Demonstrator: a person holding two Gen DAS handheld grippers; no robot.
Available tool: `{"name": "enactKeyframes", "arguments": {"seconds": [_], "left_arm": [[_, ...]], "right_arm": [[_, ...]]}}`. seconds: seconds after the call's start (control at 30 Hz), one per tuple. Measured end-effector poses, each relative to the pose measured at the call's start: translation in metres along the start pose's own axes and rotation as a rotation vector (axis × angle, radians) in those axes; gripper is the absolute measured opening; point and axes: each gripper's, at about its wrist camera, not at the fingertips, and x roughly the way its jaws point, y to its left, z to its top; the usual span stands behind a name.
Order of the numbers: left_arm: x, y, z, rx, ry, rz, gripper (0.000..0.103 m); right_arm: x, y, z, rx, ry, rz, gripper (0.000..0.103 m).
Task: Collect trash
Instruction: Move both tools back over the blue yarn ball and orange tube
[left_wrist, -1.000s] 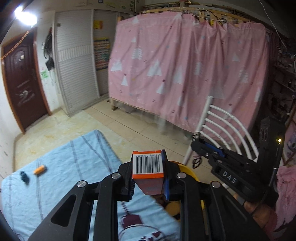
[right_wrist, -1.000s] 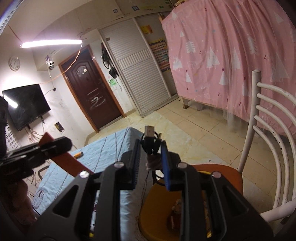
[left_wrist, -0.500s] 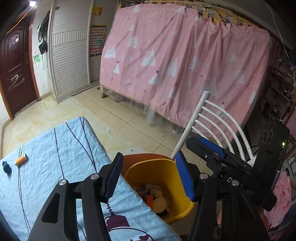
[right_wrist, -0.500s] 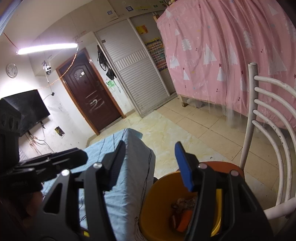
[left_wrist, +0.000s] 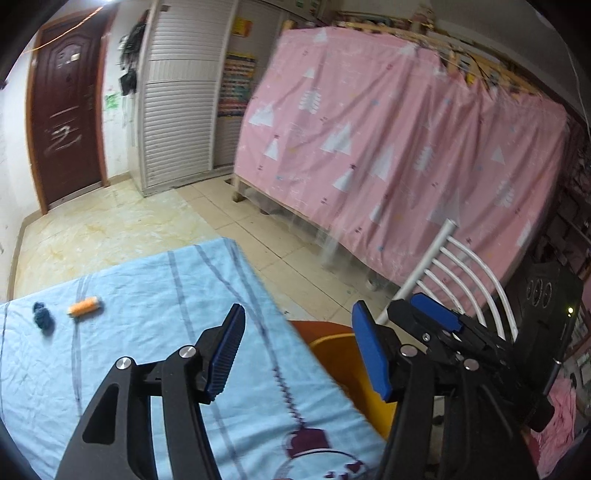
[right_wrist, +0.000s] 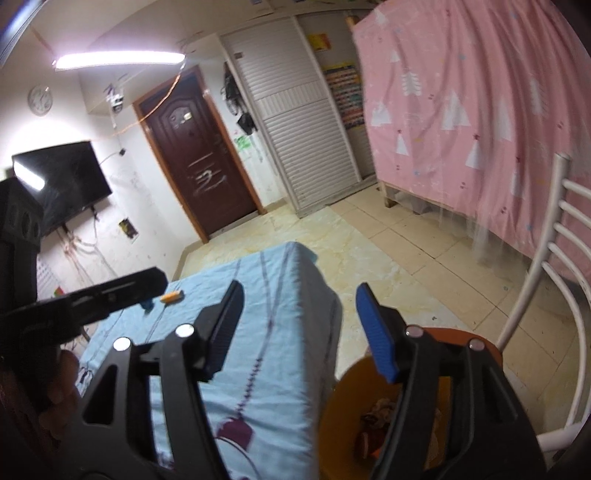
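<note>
The left tongs (left_wrist: 297, 350) stood spread with nothing between the blue pads; their jaws had just been opening. They hung over the right-hand edge of the desk (left_wrist: 155, 362), which was covered in a light blue cloth with dark stripes. The right tongs (right_wrist: 299, 328) were likewise spread and empty, their jaws also having just been opening, and they hung over the same edge of the desk, just above the yellow bin (right_wrist: 343, 398).

The bin stood on the orange seat of a white chair (right_wrist: 554, 258), just beside the desk's right edge. Inside it lay a heap of trash (right_wrist: 376, 424): crumpled scraps and something orange, too blurred to tell apart. In the left wrist view only the rim of the bin showed between the desk edge and the right pad.

Two pieces were on the desk, near its far left corner: a small orange roll (left_wrist: 85, 305) and, just beside it on the left, a dark blue crumpled bit (left_wrist: 42, 318). Both lay well apart from either pair of tongs.

Behind the desk the tiled floor (left_wrist: 122, 221) ran to a brown door (right_wrist: 199, 162), and a pink curtain (left_wrist: 399, 147) printed with white trees hung on the right.
</note>
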Motion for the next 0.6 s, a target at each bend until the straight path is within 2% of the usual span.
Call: {"name": "enactKeyframes", "arguments": {"seconds": [0.1, 0.3, 0.6], "left_arm": [[-0.009, 0.024, 0.004, -0.027, -0.021, 0.034, 0.056], [-0.025, 0.078, 0.010, -0.075, -0.045, 0.102, 0.057], [-0.043, 0.163, 0.020, -0.128, -0.053, 0.248, 0.060]], "right_arm": [[0.012, 0.020, 0.004, -0.038, 0.015, 0.023, 0.068], [0.041, 0.060, 0.009, -0.093, 0.060, 0.074, 0.069], [0.090, 0.125, 0.011, -0.172, 0.149, 0.172, 0.074]]}}
